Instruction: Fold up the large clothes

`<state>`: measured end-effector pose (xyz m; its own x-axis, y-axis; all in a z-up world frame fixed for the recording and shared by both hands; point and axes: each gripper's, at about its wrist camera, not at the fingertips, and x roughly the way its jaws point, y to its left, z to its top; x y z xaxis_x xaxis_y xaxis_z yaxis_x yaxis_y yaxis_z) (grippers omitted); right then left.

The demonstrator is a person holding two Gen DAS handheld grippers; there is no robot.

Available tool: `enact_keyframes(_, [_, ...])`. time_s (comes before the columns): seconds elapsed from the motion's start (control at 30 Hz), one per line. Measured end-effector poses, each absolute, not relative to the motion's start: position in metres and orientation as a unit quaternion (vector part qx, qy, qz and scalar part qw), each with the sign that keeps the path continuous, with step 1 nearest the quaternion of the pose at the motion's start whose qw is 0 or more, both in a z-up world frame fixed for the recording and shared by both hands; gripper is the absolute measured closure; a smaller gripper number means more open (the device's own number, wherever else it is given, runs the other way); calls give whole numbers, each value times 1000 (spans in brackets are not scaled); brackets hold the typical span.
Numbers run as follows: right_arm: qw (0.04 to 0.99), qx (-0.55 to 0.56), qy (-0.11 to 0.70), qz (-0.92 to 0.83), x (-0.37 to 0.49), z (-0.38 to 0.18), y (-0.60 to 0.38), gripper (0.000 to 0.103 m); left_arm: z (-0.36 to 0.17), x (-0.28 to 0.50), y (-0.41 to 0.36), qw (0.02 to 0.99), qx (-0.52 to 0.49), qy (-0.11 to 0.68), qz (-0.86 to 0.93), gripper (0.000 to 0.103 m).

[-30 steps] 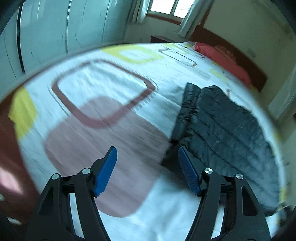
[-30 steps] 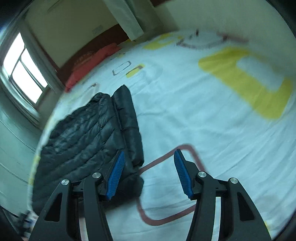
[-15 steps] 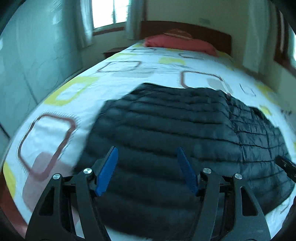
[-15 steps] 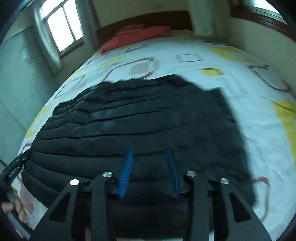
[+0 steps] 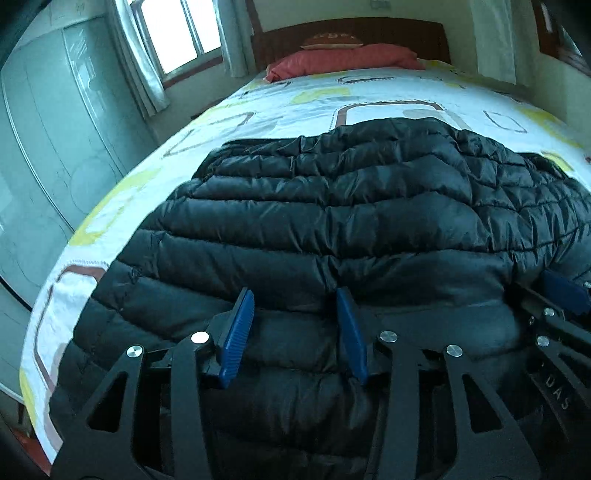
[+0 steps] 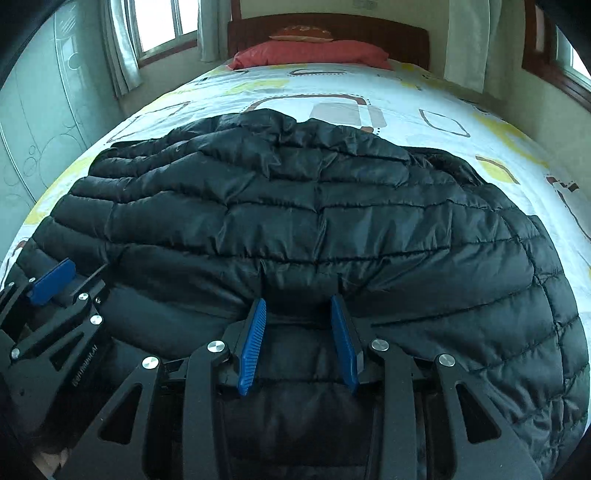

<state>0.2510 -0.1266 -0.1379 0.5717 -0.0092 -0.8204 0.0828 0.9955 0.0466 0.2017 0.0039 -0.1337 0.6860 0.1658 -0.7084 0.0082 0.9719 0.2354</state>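
Note:
A black quilted puffer jacket [image 5: 351,206] [image 6: 295,206] lies spread flat on the patterned bed sheet [image 5: 295,99]. Both grippers sit at its near hem, side by side and pointing down the bed. The jaws of my left gripper [image 5: 294,291] are closing, with a ridge of jacket between the blue pads that is not clearly pinched. My right gripper [image 6: 297,299] has its pads pressed on a puckered fold of the jacket. Each gripper shows at the edge of the other's view: the right one's pad [image 5: 561,291], the left one's pad [image 6: 51,282].
A red pillow [image 6: 314,53] lies against the dark wooden headboard [image 6: 328,29] at the far end. A pale wardrobe [image 5: 55,129] stands to the left of the bed, with a curtained window [image 5: 177,33] beyond it. The white sheet [image 6: 424,96] stretches past the jacket.
Both views swung from the jacket's outer sides round to its near hem, now facing the headboard. Both pairs of jaws narrowed, and jacket fabric now sits between them.

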Motion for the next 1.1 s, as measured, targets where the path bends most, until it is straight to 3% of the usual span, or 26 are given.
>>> enact_keyframes(0.1, [890,51,453,-26,254,-123,-127,67,-120,197,1,914,110,388,38,68])
enact_keyframes(0.23, [899,52,434,-28,264,-111,-124,67,-98,204,2,926,98,362,45,68])
enact_keyframes(0.33, [889,38,456,-25,277,-138,-118,66,-123,227,3,907,96,408,42,67])
enact_keyframes(0.53, [899,30,435,-30,263,-120,-115,66,-122,224,6,913,90,397,42,67])
enact_keyframes(1.1, [904,-3,426,-46,257,-145,-108,66,-134,223,6,918,85,385,42,67])
